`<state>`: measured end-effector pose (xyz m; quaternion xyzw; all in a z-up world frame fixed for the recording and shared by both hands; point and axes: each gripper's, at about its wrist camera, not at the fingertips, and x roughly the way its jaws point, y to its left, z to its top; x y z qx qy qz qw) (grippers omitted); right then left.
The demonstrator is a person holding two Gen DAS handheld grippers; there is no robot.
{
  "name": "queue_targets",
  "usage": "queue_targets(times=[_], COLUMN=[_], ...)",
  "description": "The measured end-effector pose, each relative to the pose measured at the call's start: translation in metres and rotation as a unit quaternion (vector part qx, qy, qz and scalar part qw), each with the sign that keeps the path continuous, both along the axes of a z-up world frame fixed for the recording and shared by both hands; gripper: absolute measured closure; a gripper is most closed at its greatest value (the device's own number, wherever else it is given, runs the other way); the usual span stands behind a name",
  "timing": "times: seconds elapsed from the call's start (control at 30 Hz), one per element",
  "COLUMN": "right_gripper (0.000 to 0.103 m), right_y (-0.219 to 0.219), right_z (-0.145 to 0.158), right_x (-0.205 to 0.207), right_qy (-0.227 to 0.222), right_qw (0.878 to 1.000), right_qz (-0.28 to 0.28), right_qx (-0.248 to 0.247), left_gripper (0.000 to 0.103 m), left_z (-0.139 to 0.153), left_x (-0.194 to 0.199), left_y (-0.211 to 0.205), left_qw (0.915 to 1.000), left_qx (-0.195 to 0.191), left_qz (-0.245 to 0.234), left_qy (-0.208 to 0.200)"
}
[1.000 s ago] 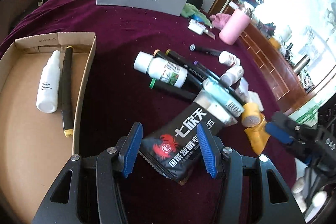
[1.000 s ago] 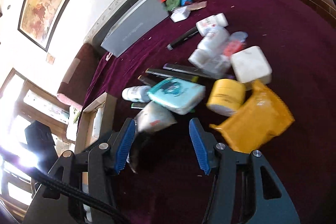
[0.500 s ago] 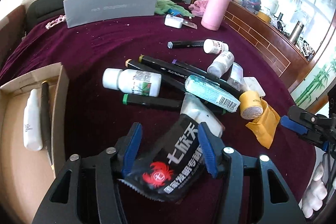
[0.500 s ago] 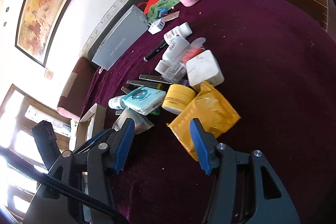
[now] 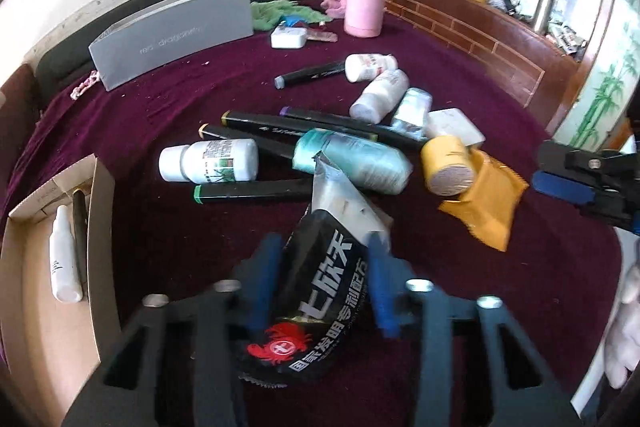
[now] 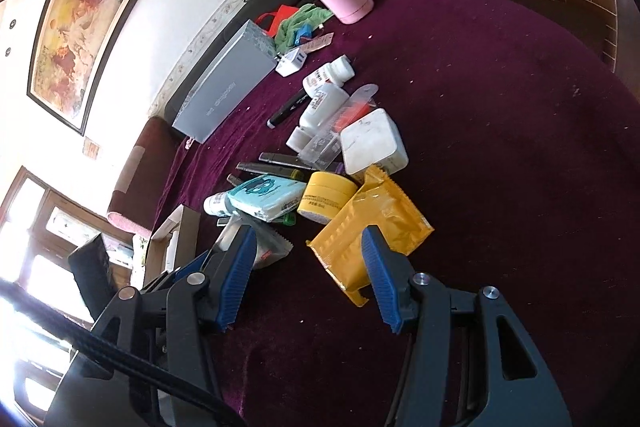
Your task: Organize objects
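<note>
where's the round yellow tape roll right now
In the left wrist view the round yellow tape roll lies right of centre on the maroon cloth, resting against the orange foil pouch, between the teal tissue pack and the white square box.

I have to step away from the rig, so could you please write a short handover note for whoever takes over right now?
Left gripper: shut on the black sachet, lifted off the purple cloth.
Right gripper: open, holding nothing, hovering by the yellow sachet.
Cardboard box, on the left: holds a white spray bottle and one black marker.
Left to sort: the markers, pill bottles, teal tissue pack, yellow jar and white block, all piled mid-cloth.
Likely next: black sachet into the box.
</note>
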<state>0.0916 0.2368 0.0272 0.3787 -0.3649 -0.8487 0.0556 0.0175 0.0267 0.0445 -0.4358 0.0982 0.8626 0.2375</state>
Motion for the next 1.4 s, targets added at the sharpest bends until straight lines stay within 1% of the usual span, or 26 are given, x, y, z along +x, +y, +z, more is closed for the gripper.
queue_targets(times=[0.07, 0.13, 0.23, 0.3, 0.33, 0.37, 0.4, 0.43, 0.5, 0.57, 0.6, 0.67, 0.73, 0.77, 0.83, 0.87, 1.03, 1.1, 1.17, 1.23, 1.27, 1.3, 1.4], right_gripper=[0.049, 0.048, 0.046, 0.046, 0.046, 0.046, 0.046, 0.046, 0.046, 0.046, 0.046, 0.046, 0.046, 0.046, 0.042, 0.042, 0.042, 0.042, 0.042, 0.042, 0.042, 0.042, 0.042], right_y=[0.003, 0.006, 0.008, 0.007, 0.004, 0.002, -0.002, -0.005, -0.014, -0.021, -0.023, -0.028, -0.033, -0.035, -0.039, -0.041, -0.054, -0.066, -0.083, -0.103, -0.116, -0.122, -0.147], right_z=[0.0, 0.0, -0.001, 0.0, 0.001, 0.001, 0.002, 0.003, 0.004, 0.003, 0.003, 0.005, 0.011, 0.013, 0.017, 0.019, 0.02, 0.02, 0.02, 0.02, 0.019, 0.019, 0.015], right_x=[0.002, 0.005, 0.008, 0.007, 0.006, 0.006, 0.005, 0.004, 0.001, -0.001, -0.002, -0.004, -0.007, -0.009, -0.013, -0.016, -0.032, -0.043, -0.053, -0.062, -0.068, -0.071, -0.083], right_qy=[-0.002, -0.005, -0.011, -0.012, -0.013, -0.012, -0.012, -0.011, -0.012, -0.014, -0.015, -0.016, -0.015, -0.014, -0.014, -0.015, -0.021, -0.025, -0.028, -0.03, -0.03, -0.028, -0.025], right_qw=[1.0, 1.0, 1.0, 1.0, 1.0, 1.0, 1.0, 1.0, 1.0, 1.0, 0.999, 0.999, 0.998, 0.998, 0.997, 0.996, 0.992, 0.987, 0.976, 0.96, 0.948, 0.942, 0.916], right_qz=[-0.005, -0.01, -0.016, -0.013, -0.01, -0.008, -0.004, 0.0, 0.009, 0.016, 0.018, 0.025, 0.034, 0.037, 0.046, 0.051, 0.074, 0.095, 0.116, 0.136, 0.145, 0.148, 0.169], right_qx=[0.001, 0.003, 0.005, 0.008, 0.01, 0.011, 0.013, 0.015, 0.02, 0.022, 0.024, 0.031, 0.044, 0.051, 0.064, 0.07, 0.097, 0.129, 0.18, 0.241, 0.281, 0.301, 0.363], left_gripper=[0.082, 0.082, 0.082, 0.076, 0.068, 0.064, 0.054, 0.051, 0.051, 0.052, 0.055, 0.067, 0.067, 0.067, 0.067, 0.067, 0.067, 0.067, 0.067, 0.067, 0.067, 0.067, 0.066], left_z=[0.005, 0.008, 0.004, 0.001, -0.001, -0.003, -0.005, -0.008, -0.014, -0.021, -0.021, -0.019, -0.016, -0.013, -0.008, -0.006, 0.013, 0.02, 0.025, 0.028, 0.028, 0.029, 0.029], left_x=[0.004, 0.009, 0.01, 0.009, 0.008, 0.006, 0.004, 0.003, 0.001, 0.001, 0.002, 0.005, 0.009, 0.014, 0.021, 0.024, 0.042, 0.049, 0.053, 0.055, 0.056, 0.057, 0.059], left_y=[-0.005, -0.009, -0.012, -0.012, -0.011, -0.009, -0.006, -0.002, 0.006, 0.012, 0.011, 0.004, -0.009, -0.018, -0.03, -0.037, -0.074, -0.087, -0.099, -0.109, -0.113, -0.118, -0.129], left_qw=[0.9998, 0.9997, 0.9998, 0.9997, 0.9996, 0.9994, 0.9994, 0.9994, 0.9996, 0.9992, 0.9993, 0.9996, 0.9995, 0.9993, 0.9984, 0.9976, 0.9903, 0.9872, 0.9844, 0.9821, 0.9811, 0.9801, 0.9787], left_qx=[0.017, 0.023, 0.02, 0.022, 0.025, 0.029, 0.028, 0.023, 0.002, -0.034, -0.031, -0.019, 0.009, 0.021, 0.044, 0.057, 0.13, 0.152, 0.169, 0.181, 0.185, 0.19, 0.195], left_qz=[-0.003, -0.006, -0.007, -0.009, -0.011, -0.015, -0.019, -0.022, -0.024, -0.02, -0.018, -0.014, -0.011, -0.007, -0.005, -0.002, 0.013, 0.02, 0.029, 0.037, 0.04, 0.042, 0.051], left_qy=[-0.006, -0.006, -0.008, -0.003, -0.005, -0.01, -0.013, -0.016, -0.014, -0.006, -0.006, -0.016, -0.03, -0.03, -0.036, -0.04, -0.046, -0.042, -0.039, -0.04, -0.041, -0.041, -0.039])
